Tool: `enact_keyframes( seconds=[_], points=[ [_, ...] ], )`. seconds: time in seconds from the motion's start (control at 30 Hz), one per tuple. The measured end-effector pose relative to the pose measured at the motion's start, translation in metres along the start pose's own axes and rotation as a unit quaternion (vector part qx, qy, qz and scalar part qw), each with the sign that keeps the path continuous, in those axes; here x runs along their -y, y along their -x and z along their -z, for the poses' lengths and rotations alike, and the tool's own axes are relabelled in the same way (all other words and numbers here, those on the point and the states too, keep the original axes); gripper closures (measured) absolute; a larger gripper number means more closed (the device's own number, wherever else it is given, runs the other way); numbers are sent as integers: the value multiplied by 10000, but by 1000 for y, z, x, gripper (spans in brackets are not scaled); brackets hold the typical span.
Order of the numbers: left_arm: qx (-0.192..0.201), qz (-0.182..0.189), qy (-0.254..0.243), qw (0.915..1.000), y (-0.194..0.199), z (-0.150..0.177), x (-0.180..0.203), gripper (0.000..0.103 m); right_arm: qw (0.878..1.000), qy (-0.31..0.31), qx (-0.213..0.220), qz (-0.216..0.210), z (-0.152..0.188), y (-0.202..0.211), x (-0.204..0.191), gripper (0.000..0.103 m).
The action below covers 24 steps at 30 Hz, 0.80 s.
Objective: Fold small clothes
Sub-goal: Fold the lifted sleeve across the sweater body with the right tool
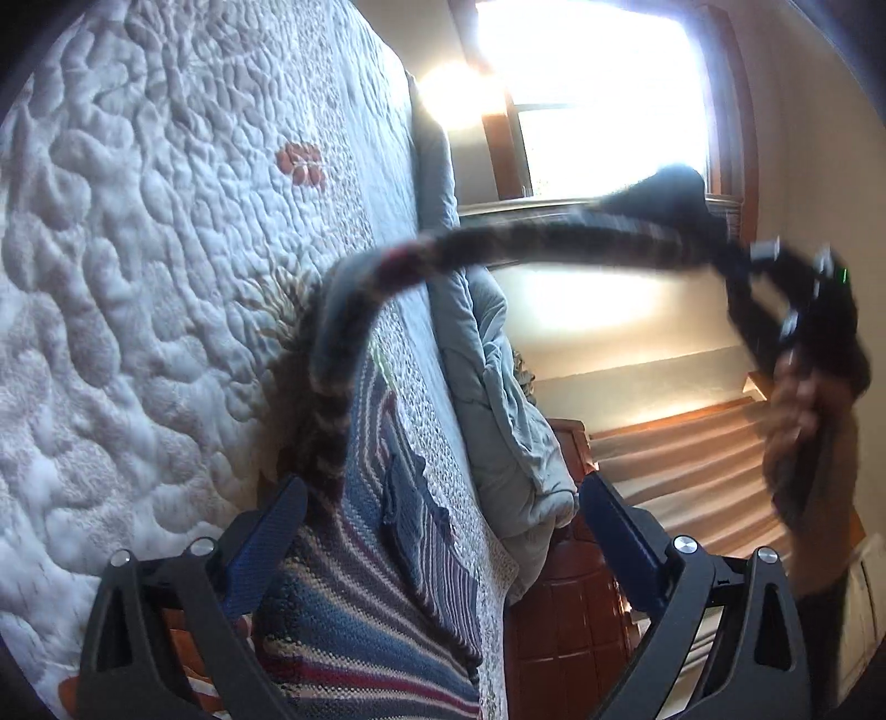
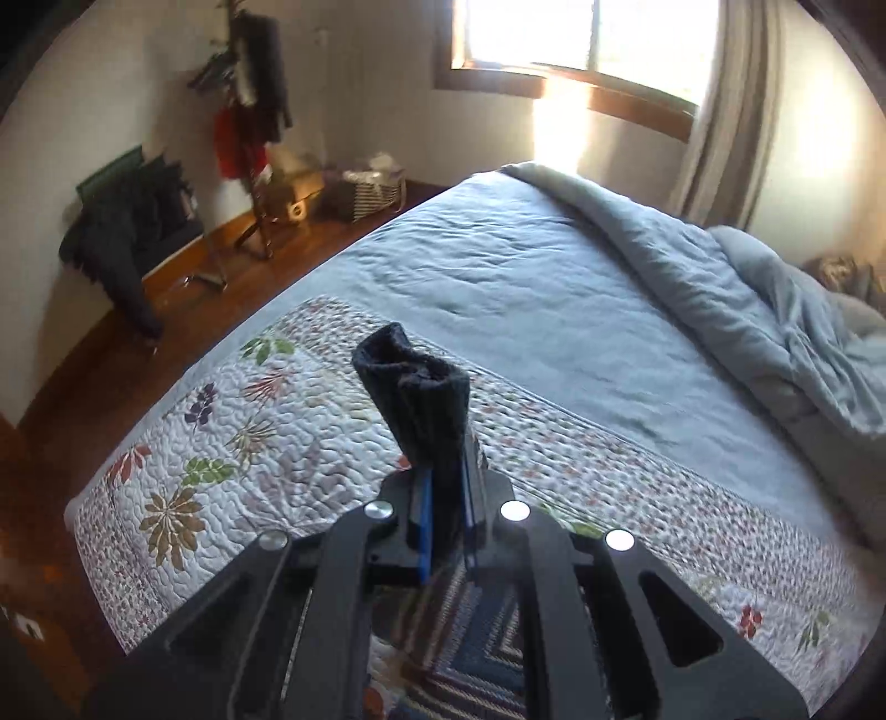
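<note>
A long striped sock with a dark cuff hangs stretched in the air above the bed. My right gripper is shut on that cuff, and in the left wrist view it appears blurred at the upper right, held by a person's hand. The sock's lower end trails down beside one finger of my left gripper, which is open with nothing pressed between its pads. Under both grippers a blue, red and white striped knit garment lies on the floral quilt.
A grey-blue duvet is bunched along the bed's far side under a bright window with a curtain. Beyond the bed are a wooden floor, a chair with dark clothes, a coat stand and a basket.
</note>
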<state>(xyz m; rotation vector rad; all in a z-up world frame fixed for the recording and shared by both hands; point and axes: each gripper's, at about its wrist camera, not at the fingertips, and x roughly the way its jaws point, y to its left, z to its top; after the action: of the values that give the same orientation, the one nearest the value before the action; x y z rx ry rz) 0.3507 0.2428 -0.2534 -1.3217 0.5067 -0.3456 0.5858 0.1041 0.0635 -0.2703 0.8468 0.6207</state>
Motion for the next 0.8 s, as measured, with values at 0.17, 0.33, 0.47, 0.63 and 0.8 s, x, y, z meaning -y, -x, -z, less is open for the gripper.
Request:
enact_keyframes(
  seconds=[0.17,0.33,0.47,0.63,0.8],
  points=[
    [28,-101,-31,9999,0,-1,-3,4,9984,-553,147,-21,39,29,68,96],
    [-52,-224,-225,9995,-7,4,2,4,9930,-1135,271,-168,92,47,132,96],
    [-137,-298,-382,9987,-13,9,6,4,9775,-2046,309,-418,158,45,200,96],
    [-233,-381,-549,9975,-20,12,8,4,9529,-2943,313,-668,247,32,265,96],
    [-349,-513,-737,9953,-28,19,10,4,9208,-3786,267,-903,332,15,309,95]
  ],
)
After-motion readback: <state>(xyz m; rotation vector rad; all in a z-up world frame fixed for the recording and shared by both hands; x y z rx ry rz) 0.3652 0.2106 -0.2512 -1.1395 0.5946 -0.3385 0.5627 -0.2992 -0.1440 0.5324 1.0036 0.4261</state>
